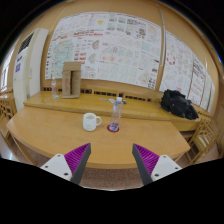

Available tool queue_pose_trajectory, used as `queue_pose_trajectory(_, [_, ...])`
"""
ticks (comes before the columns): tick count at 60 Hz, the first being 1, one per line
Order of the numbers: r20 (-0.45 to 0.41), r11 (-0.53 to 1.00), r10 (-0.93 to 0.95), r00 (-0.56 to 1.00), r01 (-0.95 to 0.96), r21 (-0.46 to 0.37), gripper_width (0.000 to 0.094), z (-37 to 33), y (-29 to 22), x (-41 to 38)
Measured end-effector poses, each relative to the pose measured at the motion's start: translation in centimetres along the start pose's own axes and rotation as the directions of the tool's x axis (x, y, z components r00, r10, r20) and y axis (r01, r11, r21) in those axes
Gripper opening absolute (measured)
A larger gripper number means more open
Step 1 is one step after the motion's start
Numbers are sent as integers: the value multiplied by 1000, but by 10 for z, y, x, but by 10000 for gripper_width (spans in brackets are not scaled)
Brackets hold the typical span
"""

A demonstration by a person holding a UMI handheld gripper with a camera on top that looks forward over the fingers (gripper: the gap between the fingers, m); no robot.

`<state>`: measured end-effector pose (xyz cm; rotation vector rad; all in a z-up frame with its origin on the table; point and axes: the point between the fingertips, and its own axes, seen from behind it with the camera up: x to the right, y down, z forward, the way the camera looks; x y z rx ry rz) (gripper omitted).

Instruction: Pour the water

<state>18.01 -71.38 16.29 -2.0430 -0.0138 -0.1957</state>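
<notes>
Holding the gripper wide open, you're gripping nothing; fingers sitting at frame bottom. White mug and clear bottle are standing mid-frame on the wooden table, well beyond the fingers.

- We see a table of pale wood, smooth with a soft sheen.
- On the table, a white mug looks like glazed ceramic, glossy.
- Just beside the mug stands a clear bottle, seemingly thin plastic, on a purple coaster.
- Beyond the mug, a wooden box rests on a wooden ledge, matt.
- Paper posters cover the wall above the ledge.
- A black bag looks like cloth.
- The gripper fingers, spread apart, carry ribbed magenta pads.
</notes>
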Motion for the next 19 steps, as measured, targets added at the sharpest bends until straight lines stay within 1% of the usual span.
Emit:
queue_pose_trajectory(8, [3, 1000, 5, 1000, -5, 10, 849, -26, 9, -6])
queue_pose_trajectory(19, [-8, 1000, 7, 1000, -6, 14, 851, -40, 11, -2])
